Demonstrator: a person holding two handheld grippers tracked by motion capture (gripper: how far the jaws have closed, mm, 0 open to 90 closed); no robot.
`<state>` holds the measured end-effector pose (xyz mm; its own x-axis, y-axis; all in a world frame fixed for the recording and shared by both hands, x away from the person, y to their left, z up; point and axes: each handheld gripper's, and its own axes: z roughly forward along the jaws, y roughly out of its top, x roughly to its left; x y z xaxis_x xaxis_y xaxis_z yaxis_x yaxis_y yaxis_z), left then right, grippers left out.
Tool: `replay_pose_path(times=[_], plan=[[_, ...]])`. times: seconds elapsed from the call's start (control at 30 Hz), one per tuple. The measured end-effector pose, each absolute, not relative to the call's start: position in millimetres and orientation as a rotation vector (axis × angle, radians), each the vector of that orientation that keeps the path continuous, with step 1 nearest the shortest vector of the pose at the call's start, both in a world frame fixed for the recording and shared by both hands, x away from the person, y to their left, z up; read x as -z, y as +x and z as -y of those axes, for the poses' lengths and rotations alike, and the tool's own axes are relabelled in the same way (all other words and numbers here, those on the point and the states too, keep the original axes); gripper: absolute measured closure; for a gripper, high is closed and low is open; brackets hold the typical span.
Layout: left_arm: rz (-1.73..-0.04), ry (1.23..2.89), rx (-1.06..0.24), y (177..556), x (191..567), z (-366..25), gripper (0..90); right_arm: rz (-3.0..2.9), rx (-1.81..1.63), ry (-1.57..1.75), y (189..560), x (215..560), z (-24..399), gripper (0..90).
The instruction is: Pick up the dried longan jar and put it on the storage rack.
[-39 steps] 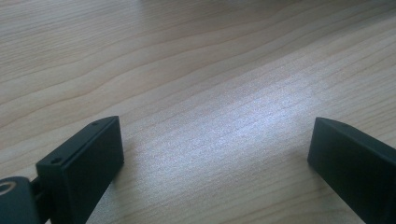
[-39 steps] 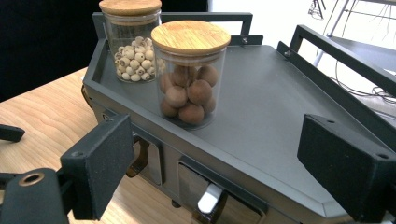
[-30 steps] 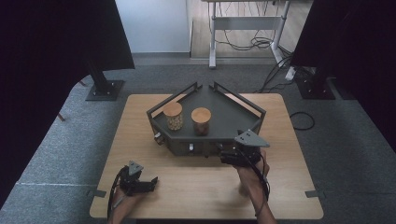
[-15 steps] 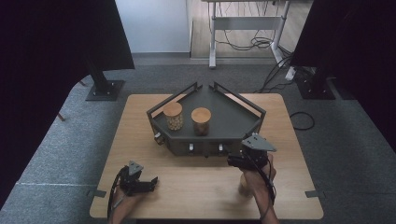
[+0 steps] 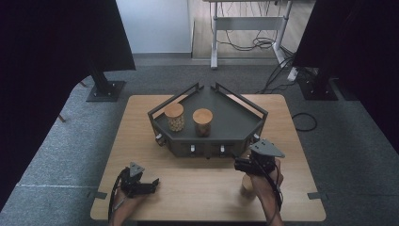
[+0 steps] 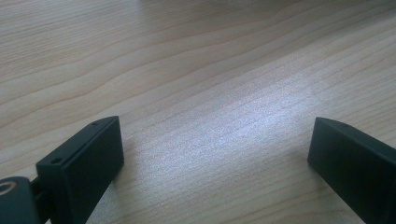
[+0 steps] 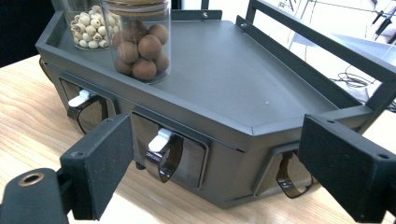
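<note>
A dark grey angular stand sits mid-table with a railed top and small white-levered hatches along its front. Two wooden-lidded glass jars stand on it: one with small pale balls and one with larger brown balls. My right gripper hovers just in front of the stand's right front face, open, with nothing between the jaws. My left gripper rests low over bare wood at the near left, also open and holding nothing.
The wooden table stands on grey carpet. A tan round thing, blurred, sits on the table beside the right hand. Dark stands and a desk frame with cables lie beyond the far edge.
The right gripper has drifted a little to the right and back toward the near edge, away from the stand's front. The left gripper has stayed put.
</note>
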<state>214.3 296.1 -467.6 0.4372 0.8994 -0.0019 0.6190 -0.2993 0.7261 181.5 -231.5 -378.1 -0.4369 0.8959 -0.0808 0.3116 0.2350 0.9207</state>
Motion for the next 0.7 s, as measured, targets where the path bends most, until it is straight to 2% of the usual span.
replay_pose_path(times=[0.7], plan=[[-1.272, 2.031, -0.546, 214, 468, -296, 3.4, -1.816, -1.176, 1.165, 165, 391, 250, 9.7]])
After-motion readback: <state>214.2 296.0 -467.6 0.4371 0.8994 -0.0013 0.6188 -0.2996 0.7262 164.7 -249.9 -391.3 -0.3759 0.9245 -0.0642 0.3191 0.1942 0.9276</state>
